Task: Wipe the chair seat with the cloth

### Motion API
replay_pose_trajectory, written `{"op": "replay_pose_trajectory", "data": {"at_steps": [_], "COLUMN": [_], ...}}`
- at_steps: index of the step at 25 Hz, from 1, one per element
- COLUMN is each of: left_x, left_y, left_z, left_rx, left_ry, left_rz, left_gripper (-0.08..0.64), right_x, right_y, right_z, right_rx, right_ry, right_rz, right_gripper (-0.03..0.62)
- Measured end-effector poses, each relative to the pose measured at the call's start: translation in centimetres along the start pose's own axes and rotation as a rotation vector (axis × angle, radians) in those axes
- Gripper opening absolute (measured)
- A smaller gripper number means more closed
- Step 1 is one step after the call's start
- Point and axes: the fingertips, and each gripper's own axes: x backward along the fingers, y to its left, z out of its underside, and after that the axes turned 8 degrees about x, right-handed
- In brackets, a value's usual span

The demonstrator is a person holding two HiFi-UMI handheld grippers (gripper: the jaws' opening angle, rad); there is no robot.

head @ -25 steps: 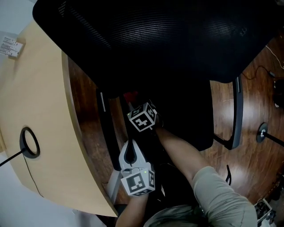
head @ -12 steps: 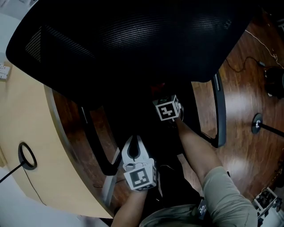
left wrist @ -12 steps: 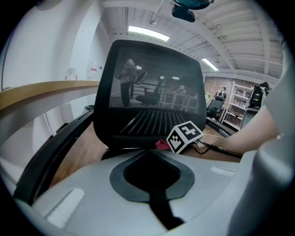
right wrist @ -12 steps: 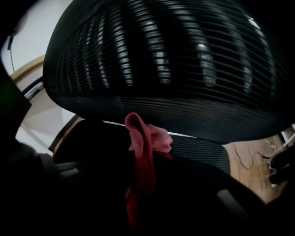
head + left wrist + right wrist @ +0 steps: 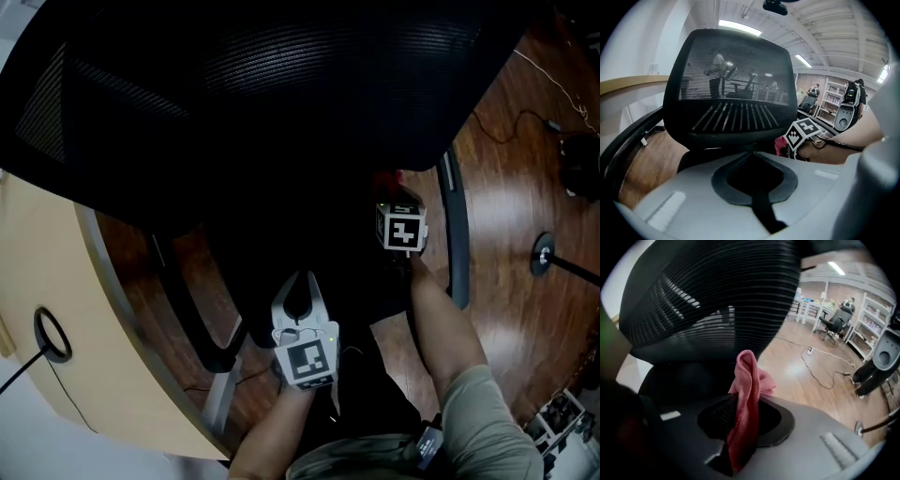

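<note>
The black chair seat (image 5: pixel 291 234) lies below the mesh backrest (image 5: pixel 281 75). My right gripper (image 5: pixel 395 192) is shut on a pink-red cloth (image 5: pixel 746 394), which sticks up from between its jaws. It is at the seat's right side, close to the right armrest (image 5: pixel 456 234); a bit of the cloth (image 5: pixel 385 178) shows ahead of its marker cube. My left gripper (image 5: pixel 299 278) hovers over the seat's front, jaws together with nothing in them. The left gripper view shows the backrest (image 5: pixel 731 89), the right gripper's cube (image 5: pixel 804 132) and the cloth (image 5: pixel 780 145).
A beige desk (image 5: pixel 56 272) with a cable grommet (image 5: pixel 52 336) stands close on the left, beside the left armrest (image 5: pixel 183 300). Wooden floor (image 5: pixel 511 216) lies to the right, with a thin cable (image 5: pixel 548 84) and a round stand base (image 5: pixel 544 255).
My right gripper with the cloth has swept from the seat's left side across to its right side, by the armrest. The left gripper has stayed near the seat's front.
</note>
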Motion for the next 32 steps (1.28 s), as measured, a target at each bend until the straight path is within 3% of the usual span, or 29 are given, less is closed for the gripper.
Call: {"op": "replay_pose_trajectory", "data": {"at_steps": [5,9,16,23,27,32], "left_x": [0.6,2.2,7.2,11.9,13.1,14.1], "left_y": [0.1,2.0,7.4,11.8,13.6,14.2], "left_z": [0.4,0.7,-0.1,-0.8,0.3,1.3], "left_rx": [0.000,0.030,0.108,0.129,0.161,0.160], "left_ry": [0.010,-0.001,-0.065,-0.125,-0.142,-0.150], "left_rz": [0.003,-0.030,-0.151,-0.221,-0.241,-0.194], "left_gripper": [0.006,0.006,0.006,0.006,0.006,0.005], "right_x": [0.4,1.6,5.4,8.0,8.5,8.1], "right_y": [-0.3,2.3,18.1,33.6,38.9,41.3], "right_z": [-0.2,-1.2,-4.5,-1.7,1.1,3.9], "right_rx": [-0.015,-0.013,0.153,0.318,0.393,0.424], "right_ry": [-0.010,-0.056,-0.161,-0.147,-0.121,-0.085], "right_rz": [0.020,-0.018,-0.260,-0.496,-0.587,-0.606], "right_gripper": [0.080,0.080,0.081,0.083,0.083,0.083]}}
